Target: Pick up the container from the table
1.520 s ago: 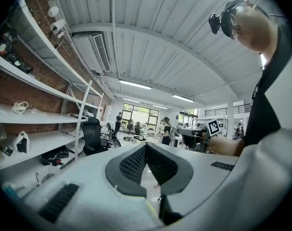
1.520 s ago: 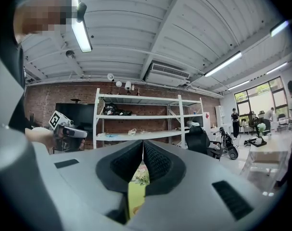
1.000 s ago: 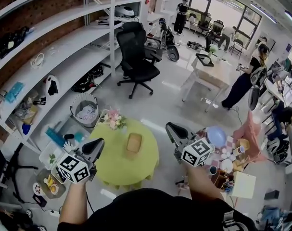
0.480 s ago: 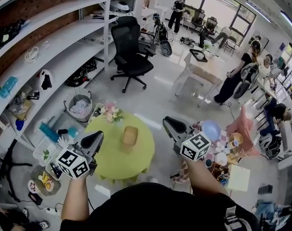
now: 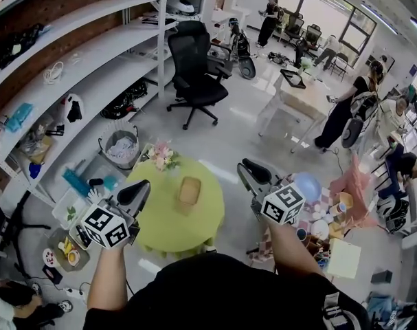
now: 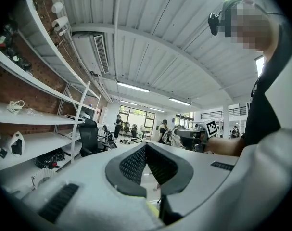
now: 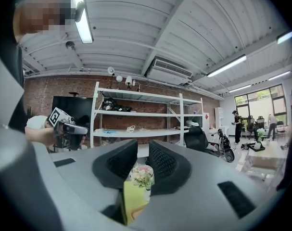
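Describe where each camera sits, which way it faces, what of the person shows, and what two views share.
Head view: on the person's head, looking steeply down at the green table and container; both forearms, left tongs and right tongs show.
Left gripper view: rides the left tongs, facing level toward the windows; shut jaws, torso show.
Right gripper view: rides the right tongs, facing the shelves; jaws just opening, holding nothing, frame the flowers.
Shared: flowers appear in head and right gripper views.

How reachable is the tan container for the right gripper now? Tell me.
Probably yes: the right gripper, empty jaws just opened partway, hovers beside the green table; nothing stands between it and the tan container.
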Motion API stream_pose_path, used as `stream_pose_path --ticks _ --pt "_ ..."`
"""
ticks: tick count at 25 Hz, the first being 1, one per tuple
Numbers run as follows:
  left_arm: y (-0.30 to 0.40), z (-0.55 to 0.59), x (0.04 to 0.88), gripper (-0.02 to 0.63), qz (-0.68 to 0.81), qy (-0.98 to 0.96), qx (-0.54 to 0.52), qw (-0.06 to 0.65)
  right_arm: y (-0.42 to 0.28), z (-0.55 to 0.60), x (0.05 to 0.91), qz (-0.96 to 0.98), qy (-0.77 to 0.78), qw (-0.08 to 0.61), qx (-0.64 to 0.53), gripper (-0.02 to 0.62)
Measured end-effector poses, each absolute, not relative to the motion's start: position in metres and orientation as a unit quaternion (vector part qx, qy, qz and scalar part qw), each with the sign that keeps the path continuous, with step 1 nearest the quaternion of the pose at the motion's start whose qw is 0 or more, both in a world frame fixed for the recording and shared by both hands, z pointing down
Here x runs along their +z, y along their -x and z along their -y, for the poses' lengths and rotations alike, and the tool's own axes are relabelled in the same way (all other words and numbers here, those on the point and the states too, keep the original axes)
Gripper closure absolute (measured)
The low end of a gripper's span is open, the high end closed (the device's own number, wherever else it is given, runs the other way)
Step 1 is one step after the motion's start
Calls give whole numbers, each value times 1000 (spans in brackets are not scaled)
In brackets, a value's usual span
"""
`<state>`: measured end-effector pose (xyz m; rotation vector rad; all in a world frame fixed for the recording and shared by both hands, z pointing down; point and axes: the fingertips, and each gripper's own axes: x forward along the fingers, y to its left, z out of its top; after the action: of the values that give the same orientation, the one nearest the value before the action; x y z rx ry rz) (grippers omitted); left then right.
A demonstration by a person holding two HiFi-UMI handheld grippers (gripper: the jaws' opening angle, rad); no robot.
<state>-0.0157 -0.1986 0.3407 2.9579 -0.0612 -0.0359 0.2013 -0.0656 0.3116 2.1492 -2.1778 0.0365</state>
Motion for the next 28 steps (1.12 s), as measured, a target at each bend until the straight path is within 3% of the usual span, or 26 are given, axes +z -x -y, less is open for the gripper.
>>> stream_pose_path --ticks 12,28 --pt "-23 196 354 591 47 -995 20 88 -254 83 335 727 -685 27 31 514" --pt "-68 195 397 591 86 -988 72 105 -290 142 380 770 -631 87 44 502"
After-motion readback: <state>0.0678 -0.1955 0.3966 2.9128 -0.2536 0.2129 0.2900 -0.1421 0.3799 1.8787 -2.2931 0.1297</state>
